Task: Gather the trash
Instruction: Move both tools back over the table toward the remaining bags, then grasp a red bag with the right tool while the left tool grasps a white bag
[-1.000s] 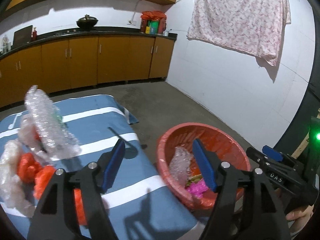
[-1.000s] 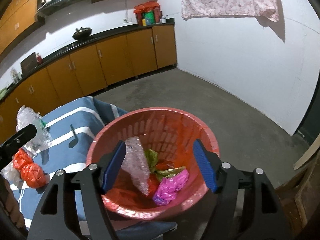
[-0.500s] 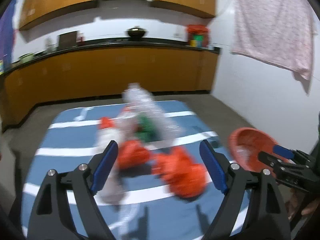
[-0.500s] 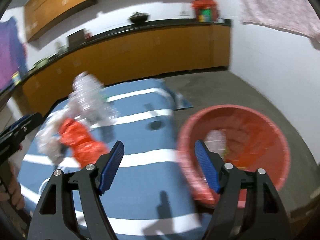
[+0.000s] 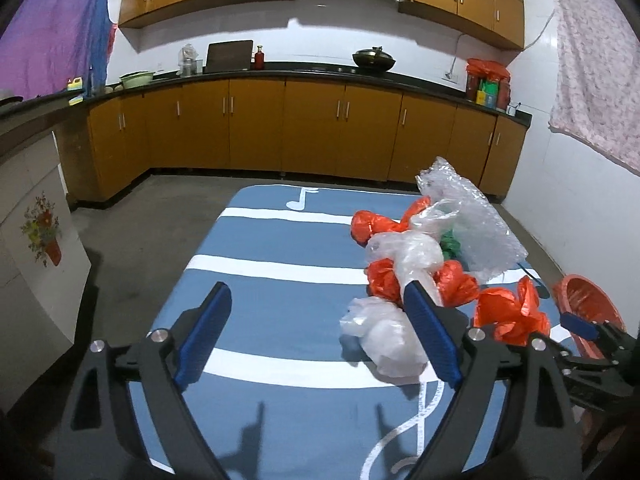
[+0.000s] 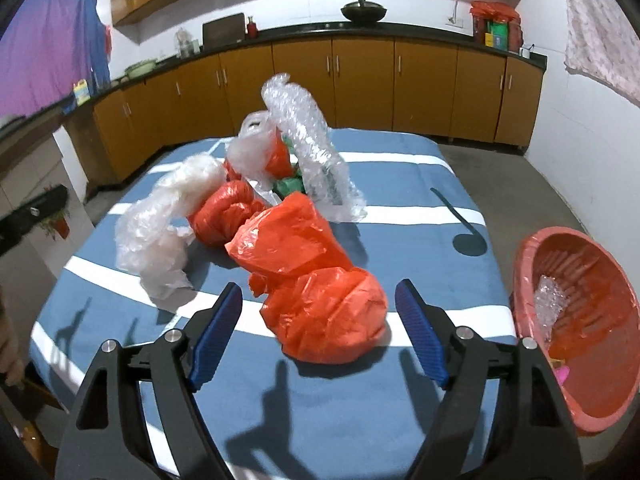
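Now both grippers are empty, jaws opening: the right gripper [image 6: 318,330] faces the red plastic bag [image 6: 320,312], the left gripper [image 5: 316,336] bare cloth beside a clear bag [image 5: 384,336]. Next probably comes closing on the bags for the red basket [image 6: 528,280].

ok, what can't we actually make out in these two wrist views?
- Basket contents: right wrist view shows bubble wrap and a pink scrap; the rest is behind its near wall and the frame edge. Left wrist view shows only its rim, behind the right gripper.
- Green item: mostly buried under bubble wrap and orange bags.
- Left gripper: only a dark edge in right wrist view.
- Countertop items: too small to identify.
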Demonstrator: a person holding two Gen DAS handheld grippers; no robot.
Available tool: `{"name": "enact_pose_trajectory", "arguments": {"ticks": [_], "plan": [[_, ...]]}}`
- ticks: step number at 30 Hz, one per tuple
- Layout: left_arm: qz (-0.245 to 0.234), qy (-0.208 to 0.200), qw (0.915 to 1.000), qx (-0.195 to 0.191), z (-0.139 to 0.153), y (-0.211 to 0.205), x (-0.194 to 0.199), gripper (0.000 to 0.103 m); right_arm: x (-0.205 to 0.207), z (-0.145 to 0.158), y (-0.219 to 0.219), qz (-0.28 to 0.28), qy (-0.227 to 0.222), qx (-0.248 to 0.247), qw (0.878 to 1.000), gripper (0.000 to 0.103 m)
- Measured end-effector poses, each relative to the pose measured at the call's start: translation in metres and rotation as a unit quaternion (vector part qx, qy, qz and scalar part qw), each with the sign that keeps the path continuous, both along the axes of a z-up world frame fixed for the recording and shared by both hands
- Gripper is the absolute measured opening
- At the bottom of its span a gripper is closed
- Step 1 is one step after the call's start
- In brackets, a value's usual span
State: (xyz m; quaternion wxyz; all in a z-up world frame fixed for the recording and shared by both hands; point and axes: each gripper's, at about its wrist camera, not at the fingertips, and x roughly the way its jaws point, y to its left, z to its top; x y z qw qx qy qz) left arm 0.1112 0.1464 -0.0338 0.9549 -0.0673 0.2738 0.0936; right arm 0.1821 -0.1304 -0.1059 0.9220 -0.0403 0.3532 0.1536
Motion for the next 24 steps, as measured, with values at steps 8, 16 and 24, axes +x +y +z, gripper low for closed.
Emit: {"name": "enact_pose_trajectory", "arguments": {"ticks": [8, 16, 24], "plan": [[-0.017, 0.008, 0.9997, -0.012, -0.007, -0.006, 0.016, 0.089, 0.017, -0.019, 0.007, -0.005, 0.019, -0.029, 0.999, 0.07], [-0.047, 0.02, 0.9984, -0.024, -0.011, -0.027, 0.042, 0.089, 0.016, -0.024, 0.0, -0.004, 0.036, -0.021, 0.999, 0.049], [-0.067, 0.074, 0.9949, -0.013, -0.029, -0.051, 0.084, 0.07, 0.006, -0.015, -0.025, -0.031, 0.038, 0.0, 0.999, 0.048]]}}
